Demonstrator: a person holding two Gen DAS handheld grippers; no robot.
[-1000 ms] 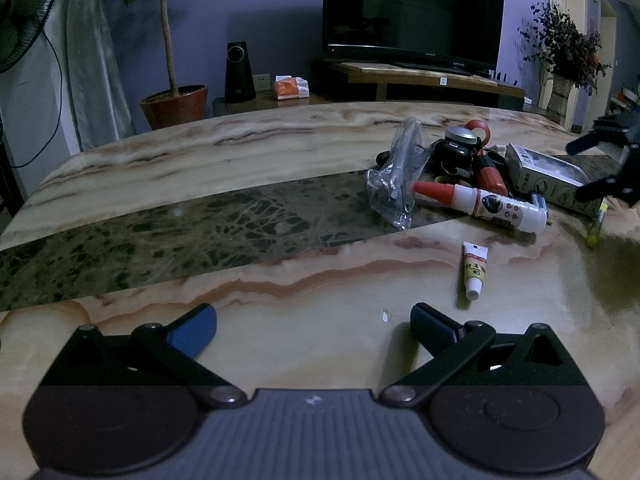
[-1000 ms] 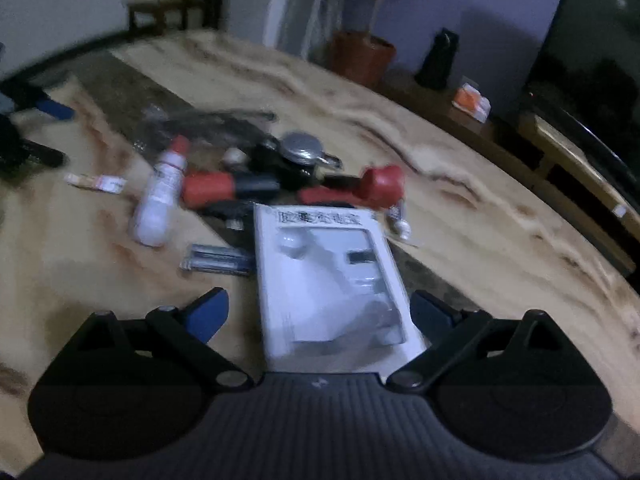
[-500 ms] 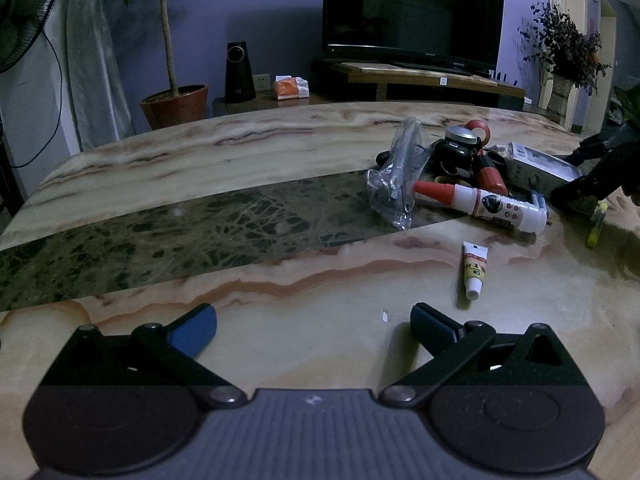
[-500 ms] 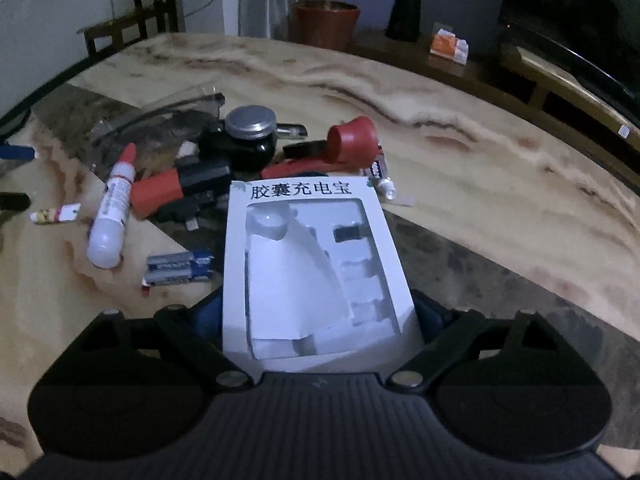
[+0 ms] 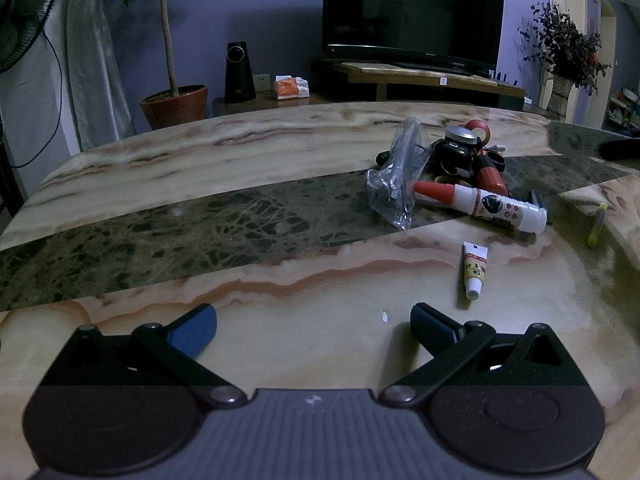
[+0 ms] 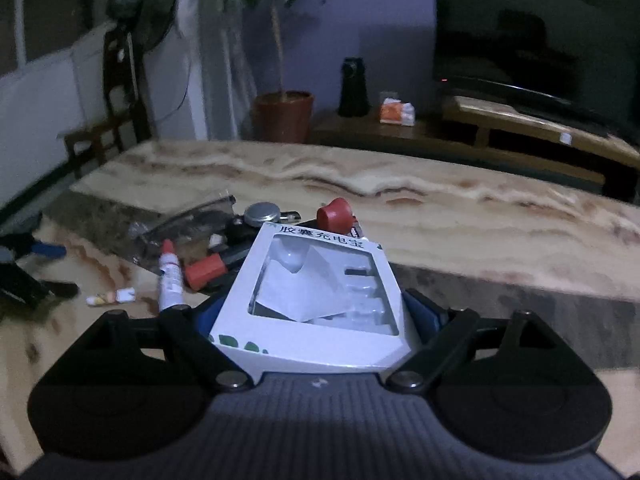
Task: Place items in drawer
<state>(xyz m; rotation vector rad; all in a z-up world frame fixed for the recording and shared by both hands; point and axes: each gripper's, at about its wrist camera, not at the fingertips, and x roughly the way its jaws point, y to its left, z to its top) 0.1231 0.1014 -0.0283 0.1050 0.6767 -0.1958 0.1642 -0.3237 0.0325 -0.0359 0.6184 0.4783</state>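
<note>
My right gripper [image 6: 316,316] is shut on a white windowed box [image 6: 316,300] and holds it lifted above the marble table [image 6: 480,216]. My left gripper [image 5: 312,324] is open and empty, low over the table's near part. A pile of items lies on the table: a white glue bottle with a red tip [image 5: 480,202] [image 6: 170,274], a small tube [image 5: 474,270] [image 6: 112,298], a clear plastic bag [image 5: 398,176], a black jar with a metal lid [image 5: 458,146], a red cap [image 6: 336,212] and a red-and-black tool [image 5: 490,174]. No drawer is in view.
A yellow pen [image 5: 596,224] lies near the table's right edge. Beyond the table stand a TV [image 5: 412,8] on a low stand, a potted plant [image 5: 176,100], a black speaker [image 5: 239,72] and a fan [image 6: 148,8].
My right gripper closed on the white box and lifted it off the table, tilting the view up. The box is gone from the pile in the left wrist view. My left gripper has not moved.
</note>
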